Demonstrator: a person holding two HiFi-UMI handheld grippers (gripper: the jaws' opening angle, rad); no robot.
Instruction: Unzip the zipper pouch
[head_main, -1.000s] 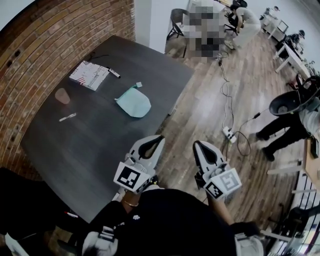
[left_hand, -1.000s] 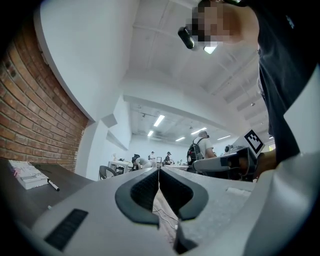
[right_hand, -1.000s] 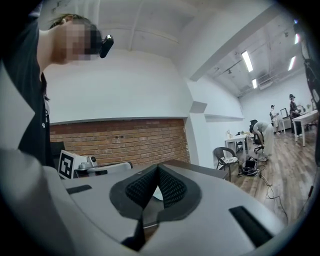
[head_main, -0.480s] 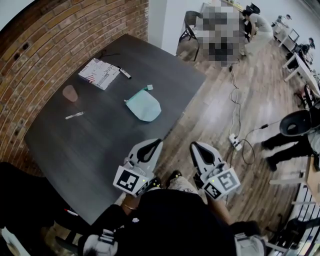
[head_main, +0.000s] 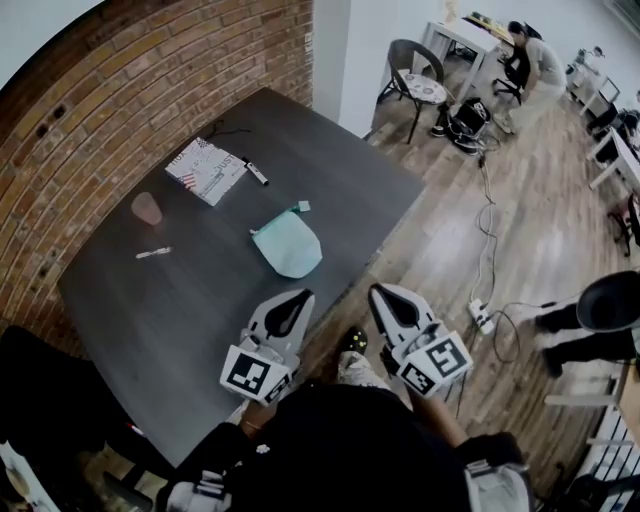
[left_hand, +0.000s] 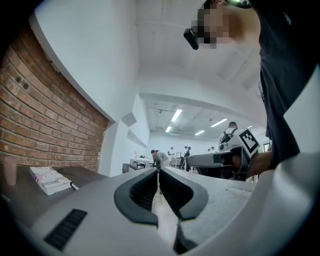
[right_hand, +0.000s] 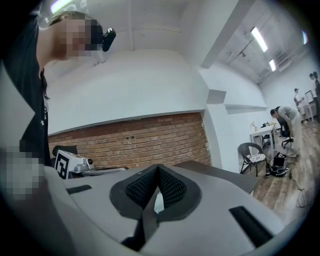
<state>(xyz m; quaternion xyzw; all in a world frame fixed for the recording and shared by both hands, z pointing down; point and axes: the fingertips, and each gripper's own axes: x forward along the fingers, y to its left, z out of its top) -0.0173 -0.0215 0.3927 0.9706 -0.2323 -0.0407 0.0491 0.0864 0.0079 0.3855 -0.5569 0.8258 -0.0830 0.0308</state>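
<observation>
**Pouch lying untouched ahead of closed tongs**

Both tongs are sitting shut and empty. The left gripper is showing its dark pads pressed together in its own view, with only the room beyond them. The right gripper is doing likewise against the brick wall. They are pointing level, side by side at the near edge of the table, probably because nothing is within reach to grip yet.

The teal zipper pouch is lying flat ahead of the left gripper's tips and ahead-left of the right one, apart from both. A small teal tab is sitting at the pouch's far corner. It may be the zipper pull, though it is too small to tell.

Farther beyond the left gripper, a booklet, a marker, a pink cup and a pen are resting well clear. By my judgement, the unzipping is not yet starting.
</observation>
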